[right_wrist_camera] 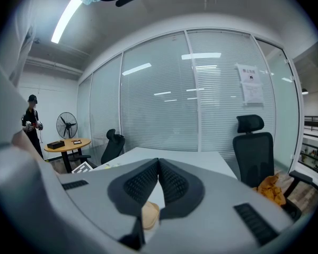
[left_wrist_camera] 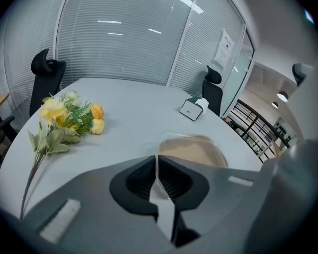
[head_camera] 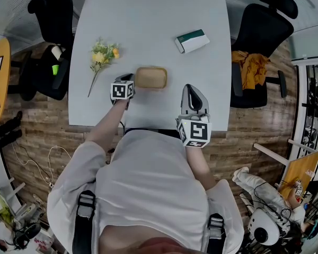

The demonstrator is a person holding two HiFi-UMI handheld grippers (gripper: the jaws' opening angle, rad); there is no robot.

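**Operator:** Where do my tools stand?

**Coach:** Your left gripper [head_camera: 129,80] is at the centre of the head view, hard against the left end of the tan container [head_camera: 151,77]. In the left gripper view its jaws are pressed together on a thin clear edge [left_wrist_camera: 166,211] that seems to belong to that container. I can't tell whether it's a lid rim or a film wrap. Your right gripper [head_camera: 192,89] sits lower right of centre, apart from the container. Its jaws are closed on nothing, and only a sliver of tan shows below them in the right gripper view.

**Operator:** And the container itself?

**Coach:** It lies flat on the white table [head_camera: 148,15], near the front edge. The flowers [head_camera: 103,56] are to its upper left and the green-and-white box [head_camera: 192,40] to its upper right, both well apart from it.

**Operator:** How do I handle it well?

**Coach:** I'd judge your hold to be slim: so little material is pinched that a jerk could pull it free. Hold the pinch firm, move slowly and level, and watch whether the tan body follows the clear edge. Your right gripper would have to part its jaws before it could steady the other end.
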